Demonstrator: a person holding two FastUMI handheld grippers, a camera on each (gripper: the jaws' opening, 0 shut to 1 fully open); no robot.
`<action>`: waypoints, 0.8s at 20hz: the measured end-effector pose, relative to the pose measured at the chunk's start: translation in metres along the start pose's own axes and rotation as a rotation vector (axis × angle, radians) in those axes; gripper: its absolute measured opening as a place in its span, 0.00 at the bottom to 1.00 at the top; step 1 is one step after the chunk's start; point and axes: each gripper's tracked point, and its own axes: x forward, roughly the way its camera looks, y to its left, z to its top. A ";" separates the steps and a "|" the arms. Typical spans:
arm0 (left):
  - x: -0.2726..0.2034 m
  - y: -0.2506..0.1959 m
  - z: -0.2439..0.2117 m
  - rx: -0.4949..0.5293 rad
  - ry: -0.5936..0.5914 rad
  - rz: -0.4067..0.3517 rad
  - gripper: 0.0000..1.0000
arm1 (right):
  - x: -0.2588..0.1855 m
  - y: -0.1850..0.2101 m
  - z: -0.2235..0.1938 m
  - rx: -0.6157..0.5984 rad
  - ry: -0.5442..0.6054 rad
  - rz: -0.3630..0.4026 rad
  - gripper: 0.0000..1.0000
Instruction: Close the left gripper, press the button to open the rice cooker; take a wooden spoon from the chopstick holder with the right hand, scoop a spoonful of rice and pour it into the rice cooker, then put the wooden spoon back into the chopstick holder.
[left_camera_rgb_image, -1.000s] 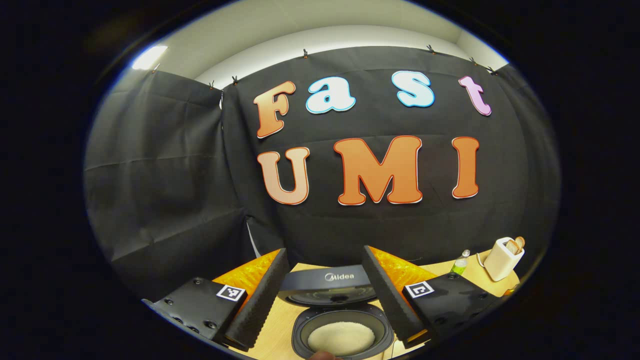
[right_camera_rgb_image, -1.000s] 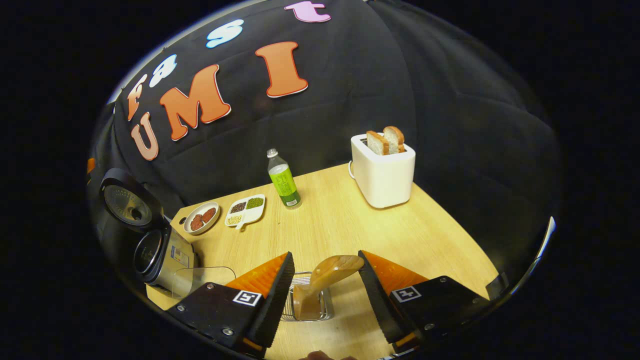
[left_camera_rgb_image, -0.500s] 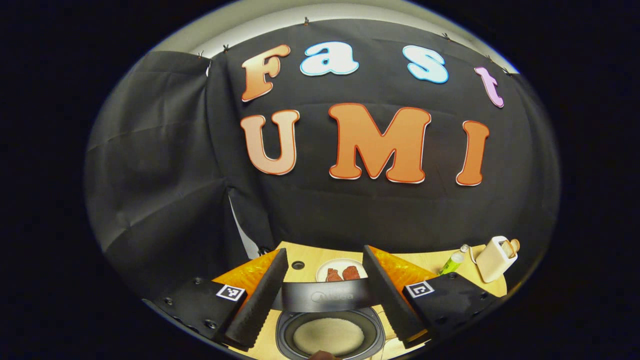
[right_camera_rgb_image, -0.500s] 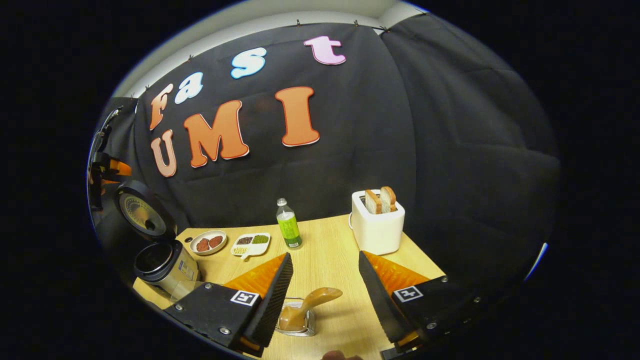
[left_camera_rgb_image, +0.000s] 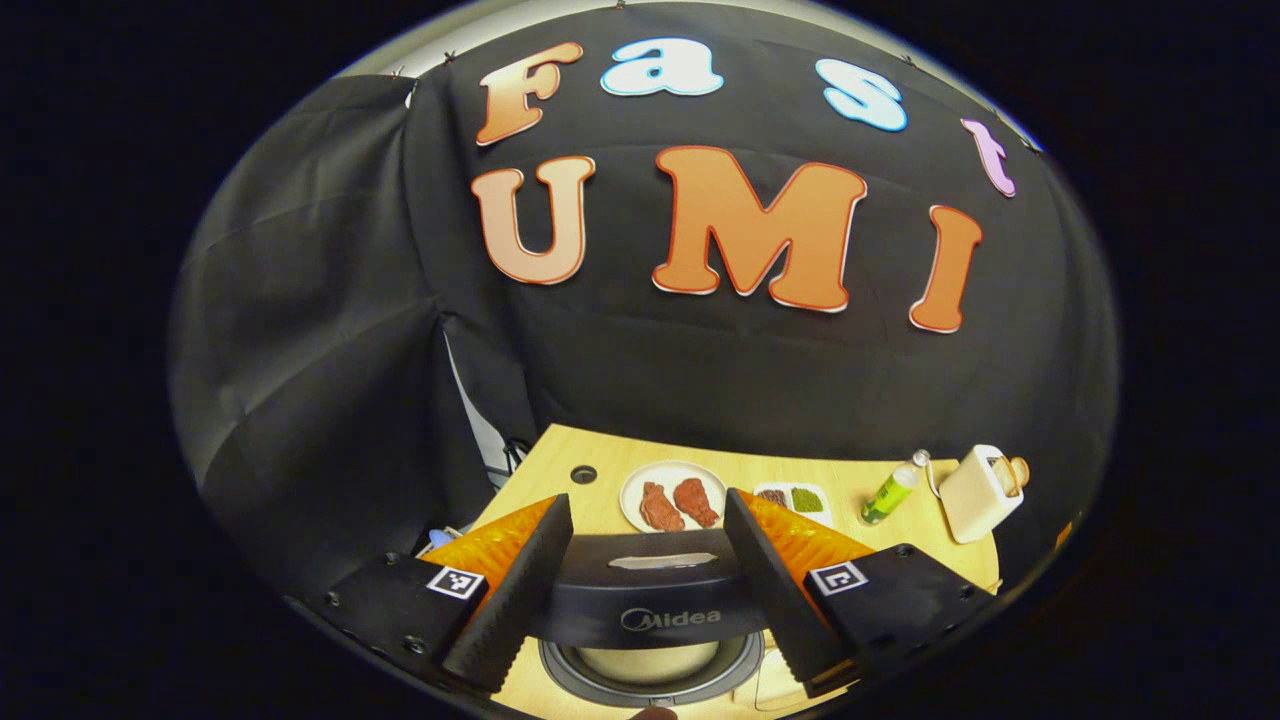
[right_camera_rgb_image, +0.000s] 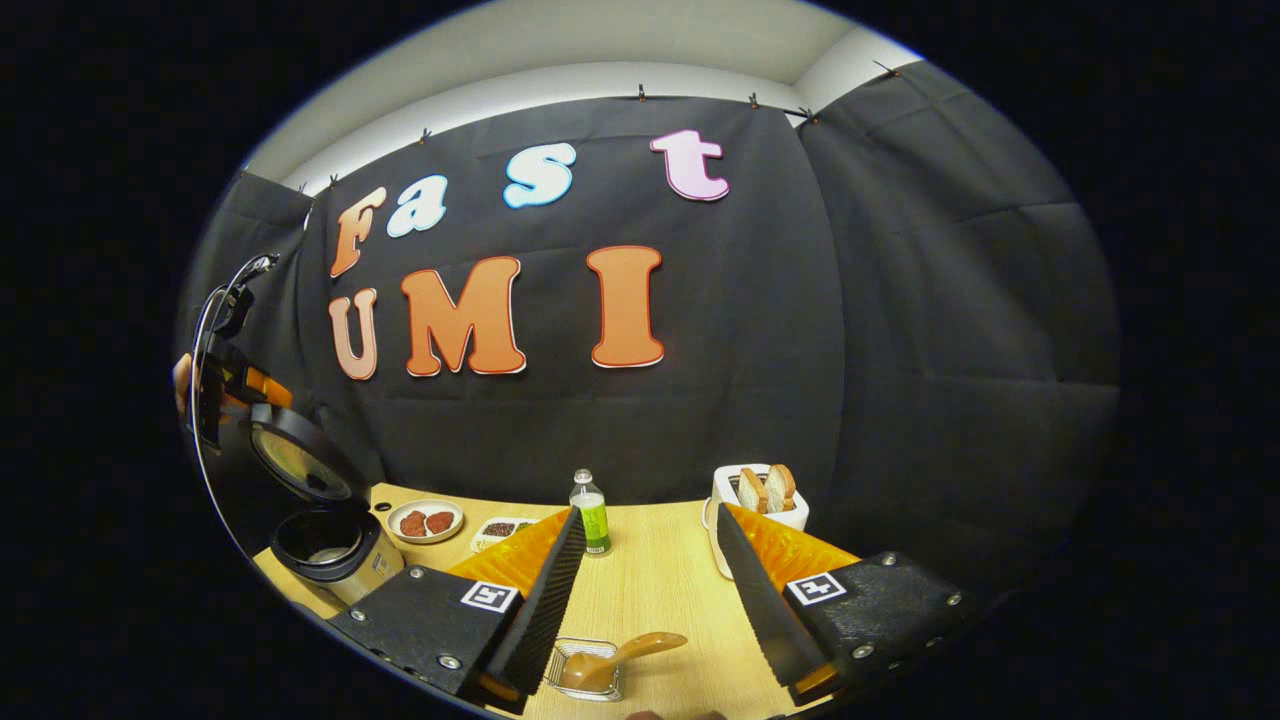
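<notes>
The rice cooker (right_camera_rgb_image: 335, 555) stands at the table's left end, its lid (right_camera_rgb_image: 300, 462) tilted partway down over the pot. In the left gripper view the lid's dark top (left_camera_rgb_image: 655, 600) lies between my left gripper's (left_camera_rgb_image: 647, 498) spread fingers, and the pot of white rice (left_camera_rgb_image: 650, 663) shows under it. That gripper is open. In the right gripper view the left gripper (right_camera_rgb_image: 225, 385), held by a hand, hangs above the lid. My right gripper (right_camera_rgb_image: 650, 511) is open and empty, above the wire chopstick holder (right_camera_rgb_image: 560, 662), where the wooden spoon (right_camera_rgb_image: 615, 658) rests.
On the wooden table (right_camera_rgb_image: 650, 590) behind the cooker are a plate of meat (left_camera_rgb_image: 672, 495), a divided dish of beans (left_camera_rgb_image: 795, 497), a green bottle (left_camera_rgb_image: 888, 492) and a white toaster (left_camera_rgb_image: 975, 492) with bread. Black cloth walls close the back and sides.
The cooker lid has tipped from upright toward the pot while my left gripper moved over it. My right gripper has risen away from the spoon, which stays in the holder.
</notes>
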 end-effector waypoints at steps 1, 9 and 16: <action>-0.002 -0.002 -0.012 -0.002 0.035 -0.009 0.97 | 0.001 0.002 0.000 0.001 -0.003 0.007 0.83; -0.009 -0.002 -0.099 0.013 0.320 -0.006 0.98 | 0.009 0.029 0.002 0.016 0.001 0.070 0.83; -0.010 -0.007 -0.173 0.039 0.609 0.008 0.99 | 0.015 0.054 -0.004 0.032 0.037 0.126 0.83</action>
